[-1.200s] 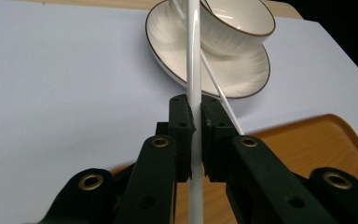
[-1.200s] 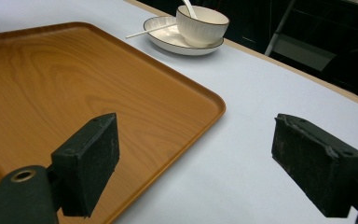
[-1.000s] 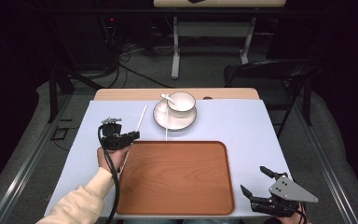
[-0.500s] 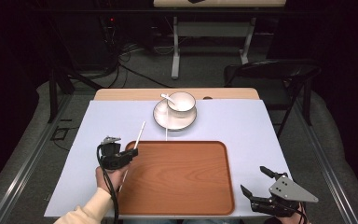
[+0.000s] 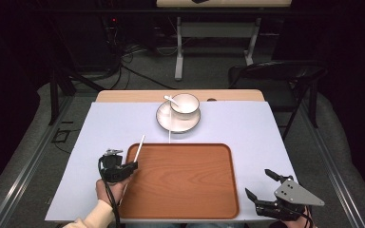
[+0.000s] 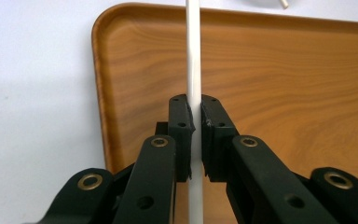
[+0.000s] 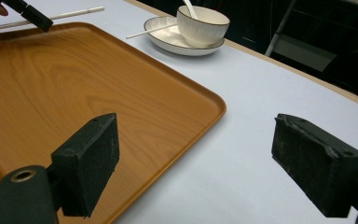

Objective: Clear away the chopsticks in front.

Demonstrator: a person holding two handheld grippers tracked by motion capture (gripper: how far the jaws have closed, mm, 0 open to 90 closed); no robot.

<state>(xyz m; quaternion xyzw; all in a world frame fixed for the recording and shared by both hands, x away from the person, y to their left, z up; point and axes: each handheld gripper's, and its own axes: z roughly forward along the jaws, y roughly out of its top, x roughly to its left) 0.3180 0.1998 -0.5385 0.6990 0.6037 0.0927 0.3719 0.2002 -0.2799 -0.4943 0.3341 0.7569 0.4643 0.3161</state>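
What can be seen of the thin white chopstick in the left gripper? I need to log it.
The thin white chopstick is a slim, smooth, straight rod, plastic by its look. The left gripper is shut on it partway along, pads pressing both sides. It hangs over the left part of the brown wood-grain tray, its far tip reaching past the tray's far-left corner over the pale blue table. Whether it touches the tray is unclear.

My table (image 5: 266, 128) wears a pale lilac sheet; directly on it lie a wooden tray (image 5: 185, 180) near me and a plate (image 5: 164, 121) (bowl aboard) beyond.
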